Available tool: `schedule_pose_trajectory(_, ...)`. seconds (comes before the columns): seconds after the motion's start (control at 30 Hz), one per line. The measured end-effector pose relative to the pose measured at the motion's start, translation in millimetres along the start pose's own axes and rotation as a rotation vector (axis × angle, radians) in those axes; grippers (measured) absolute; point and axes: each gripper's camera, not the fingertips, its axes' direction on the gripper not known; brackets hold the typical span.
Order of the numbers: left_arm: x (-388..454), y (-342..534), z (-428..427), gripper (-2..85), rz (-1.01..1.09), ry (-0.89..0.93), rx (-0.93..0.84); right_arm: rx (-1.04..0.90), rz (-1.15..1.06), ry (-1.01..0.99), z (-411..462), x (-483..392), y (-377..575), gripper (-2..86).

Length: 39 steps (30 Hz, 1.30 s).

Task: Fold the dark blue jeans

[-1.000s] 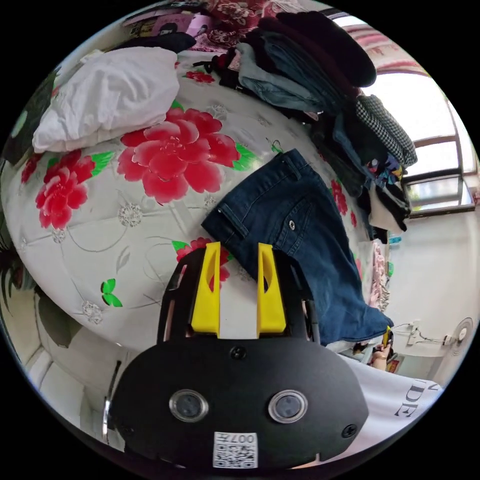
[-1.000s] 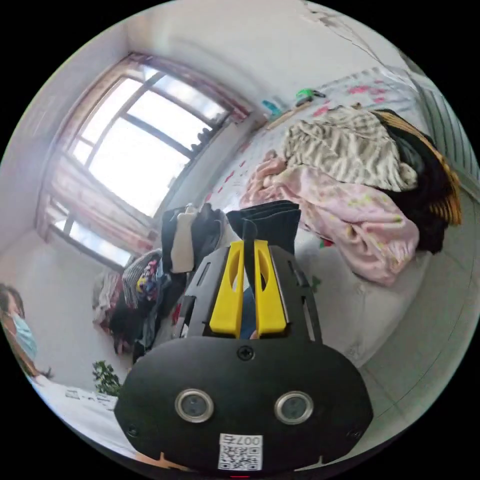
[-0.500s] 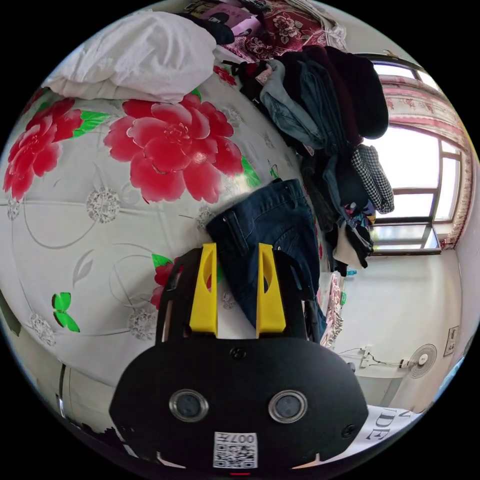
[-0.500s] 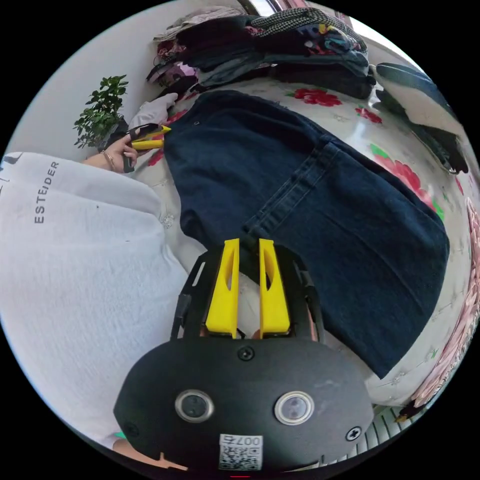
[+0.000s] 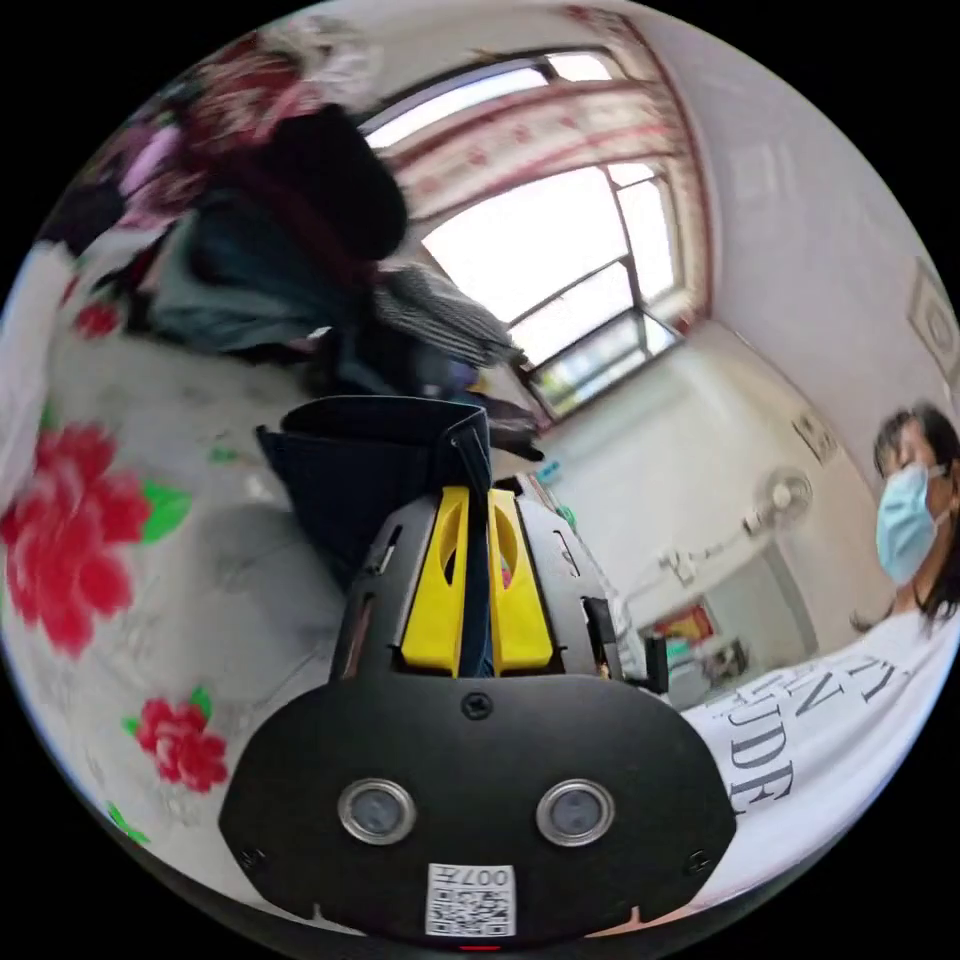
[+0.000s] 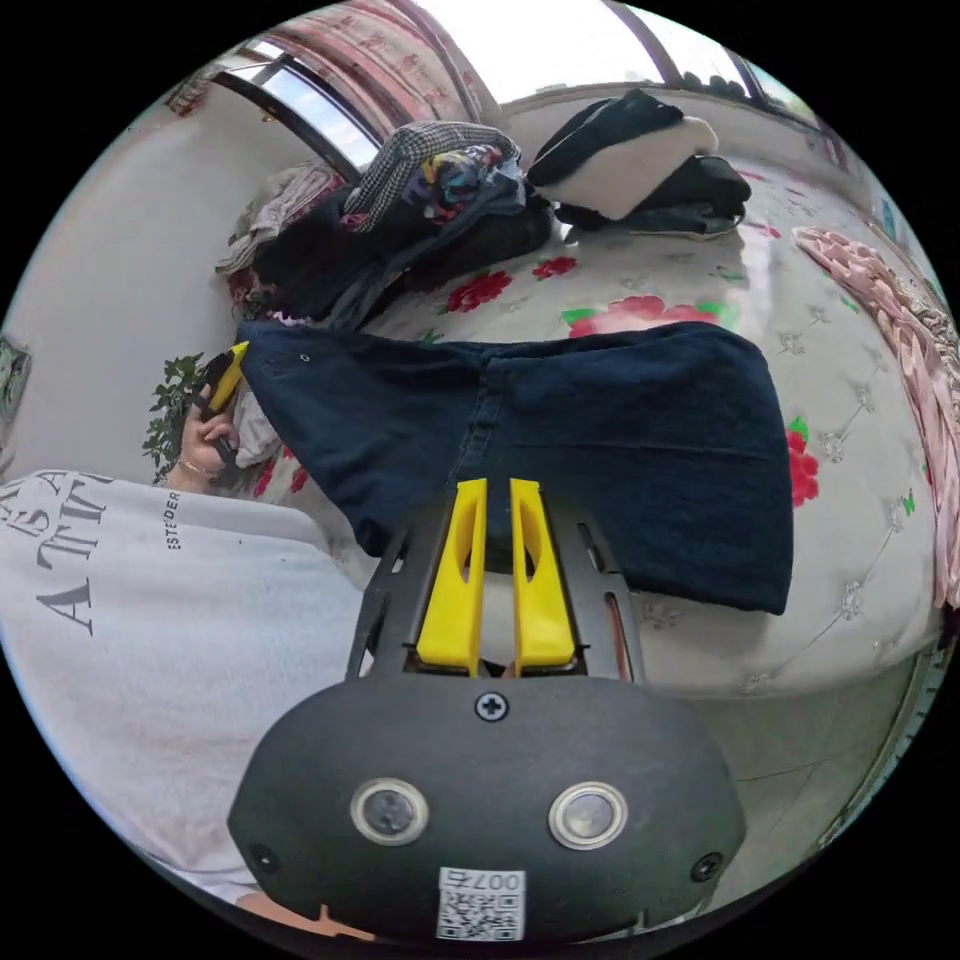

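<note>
Jeans: the dark blue jeans [image 6: 560,440] are lying across the flowered bedspread [image 6: 840,400], doubled over lengthwise, waist end toward the person's white shirt [image 6: 150,640], hem end hanging near the bed's edge.
Left gripper: the left gripper [image 5: 478,500] is pinching the waistband corner of the jeans [image 5: 400,450]; both yellow jaws are pressing on the denim strip running between them, and the cloth is lifting off the bedspread [image 5: 100,520]. In the right gripper view it [image 6: 228,372] is sitting at the jeans' waist corner.
Right gripper: the right gripper [image 6: 498,492] is hovering at the jeans' near edge by the middle seam; its jaws are standing slightly apart with only a narrow gap, and nothing is showing between them.
Step in hand: probably starting the crosswise fold, with the waist end being raised.
Next move: it seems to call for the right gripper taking hold of the near edge, so both ends are travelling together toward the hem.
Surroundings: a heap of clothes [image 6: 400,220] is sitting beyond the jeans, by the window [image 5: 540,250].
</note>
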Motion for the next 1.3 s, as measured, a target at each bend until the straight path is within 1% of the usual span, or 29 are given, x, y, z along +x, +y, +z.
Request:
schedule_pose_trajectory(0.03,36,-14,27,1.9,0.124,0.06,-0.063,0.031,0.036,0.003,-11,12,3,3.7)
schedule_pose_trajectory(0.07,54,-19,43,1.9,0.182,0.097,-0.095,0.048,0.055,0.007,-17,19,5,3.7)
schedule_pose_trajectory(0.13,121,-26,113,2.3,0.366,0.273,-0.229,0.138,0.137,0.012,-45,46,15,3.7)
schedule_pose_trajectory(0.17,137,-24,134,2.4,0.402,0.317,-0.265,0.165,0.158,0.013,-52,53,19,3.7)
schedule_pose_trajectory(0.2,165,-17,176,2.9,0.454,0.395,-0.339,0.214,0.203,0.014,-66,67,27,3.7)
schedule_pose_trajectory(0.23,192,-3,222,3.4,0.488,0.451,-0.416,0.254,0.247,0.015,-77,82,36,3.8)
schedule_pose_trajectory(0.27,204,6,245,3.8,0.505,0.472,-0.457,0.269,0.271,0.018,-81,89,41,3.9)
schedule_pose_trajectory(0.33,237,57,336,5.4,0.536,0.532,-0.655,0.307,0.392,0.053,-95,121,61,4.5)
schedule_pose_trajectory(0.43,235,113,398,7.7,0.463,0.504,-0.858,0.317,0.521,0.092,-104,156,83,5.7)
schedule_pose_trajectory(0.5,218,128,396,8.5,0.447,0.458,-0.872,0.323,0.549,0.075,-108,173,90,6.3)
schedule_pose_trajectory(0.57,192,131,382,8.9,0.441,0.348,-0.875,0.319,0.558,0.057,-110,189,91,7.0)
schedule_pose_trajectory(0.6,169,127,368,9.2,0.413,0.254,-0.853,0.311,0.557,0.047,-110,200,89,7.4)
schedule_pose_trajectory(0.63,143,120,353,9.5,0.351,0.159,-0.823,0.294,0.551,0.041,-109,212,83,8.1)
schedule_pose_trajectory(0.67,129,117,345,9.7,0.312,0.116,-0.806,0.282,0.547,0.034,-108,218,79,8.4)
schedule_pose_trajectory(0.73,76,111,319,11.1,0.127,-0.021,-0.752,0.243,0.529,-0.014,-103,244,63,9.5)
schedule_pose_trajectory(0.77,65,111,315,11.4,0.076,-0.036,-0.746,0.237,0.528,-0.026,-102,251,59,9.6)
schedule_pose_trajectory(0.83,33,122,311,13.4,-0.092,-0.036,-0.732,0.207,0.528,-0.122,-94,280,45,10.0)
schedule_pose_trajectory(0.87,27,127,314,13.8,-0.131,-0.028,-0.735,0.195,0.523,-0.151,-91,287,42,9.9)
schedule_pose_trajectory(0.93,6,147,335,14.7,-0.283,0.031,-0.754,0.089,0.465,-0.216,-70,302,25,9.1)
schedule_pose_trajectory(0.97,0,152,343,14.8,-0.315,0.045,-0.768,0.062,0.442,-0.224,-64,303,20,8.8)
schedule_pose_trajectory(1.03,-15,161,366,11.5,-0.39,0.072,-0.787,0.006,0.412,-0.185,-58,305,7,7.5)
schedule_pose_trajectory(1.07,-17,161,372,10.2,-0.399,0.076,-0.799,-0.015,0.405,-0.181,-58,306,3,7.1)
schedule_pose_trajectory(1.13,-11,148,388,3.1,-0.359,0.082,-0.849,-0.075,0.391,-0.242,-61,311,-11,5.7)
schedule_pose_trajectory(1.17,-5,142,390,2.4,-0.332,0.08,-0.848,-0.065,0.384,-0.259,-66,311,-15,5.4)
schedule_pose_trajectory(1.2,7,127,393,1.1,-0.288,0.098,-0.835,-0.007,0.352,-0.331,-79,310,-24,4.9)
schedule_pose_trajectory(1.23,19,108,397,0.6,-0.269,0.163,-0.805,0.049,0.323,-0.402,-95,308,-38,4.4)
schedule_pose_trajectory(1.3,42,73,407,0.2,-0.214,0.219,-0.772,0.119,0.261,-0.439,-119,300,-69,3.9)
